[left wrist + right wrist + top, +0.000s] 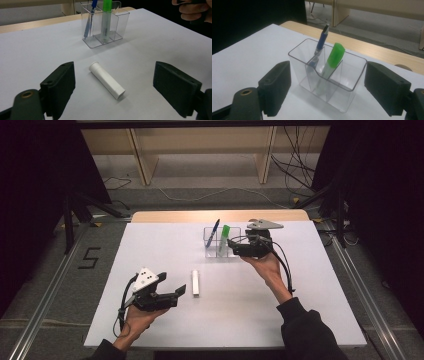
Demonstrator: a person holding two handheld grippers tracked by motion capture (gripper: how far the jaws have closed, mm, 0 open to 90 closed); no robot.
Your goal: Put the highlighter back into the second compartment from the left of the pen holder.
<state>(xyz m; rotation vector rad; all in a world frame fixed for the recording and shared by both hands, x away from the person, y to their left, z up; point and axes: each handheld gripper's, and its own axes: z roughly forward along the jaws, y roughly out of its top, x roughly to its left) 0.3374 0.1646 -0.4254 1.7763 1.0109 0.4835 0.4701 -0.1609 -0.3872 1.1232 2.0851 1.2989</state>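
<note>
My right gripper (pixel 231 246) sits just beside the clear holder (pixel 342 75) at the far middle of the counter (pixel 300 310), jaws spread wide with nothing between the pads. In the holder, the green highlighter (pixel 333 58) leans in the middle compartment and the blue pen (pixel 321 40) in the one next to it. My left gripper (pixel 181 290) rests low, jaws open and empty, aimed at the white tube (pixel 107 80) lying flat just ahead.

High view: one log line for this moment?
left gripper: open, toward white tube | right gripper: open, beside clear organizer | blue pen, green marker: in organizer
</note>
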